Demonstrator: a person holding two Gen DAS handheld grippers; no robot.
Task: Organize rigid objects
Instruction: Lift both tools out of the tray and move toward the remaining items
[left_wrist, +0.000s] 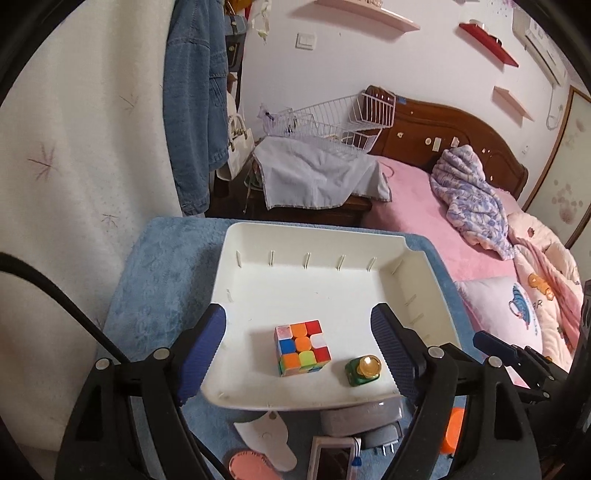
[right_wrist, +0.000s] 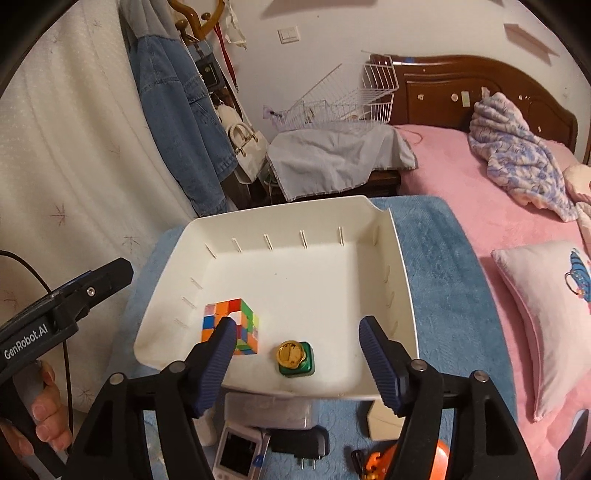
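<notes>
A white tray (left_wrist: 424, 280) stands on a blue towel; it also shows in the right wrist view (right_wrist: 402, 266). In it lie a colourful puzzle cube (left_wrist: 302, 347) (right_wrist: 243, 321) and a small green bottle with a gold cap (left_wrist: 364, 369) (right_wrist: 294, 357). My left gripper (left_wrist: 298, 347) is open and empty, its fingers straddling the tray's near part. My right gripper (right_wrist: 297, 338) is open and empty above the tray's near edge, the bottle between its fingers. Its left finger hides part of the cube.
Near the tray's front edge lie a grey box (right_wrist: 269, 410), a small screen device (right_wrist: 236, 452), a black charger (right_wrist: 308, 443), an orange item (right_wrist: 439, 458), a pink disc (left_wrist: 253, 465) and a white card (left_wrist: 266, 439). A pink bed (right_wrist: 480, 192) lies to the right.
</notes>
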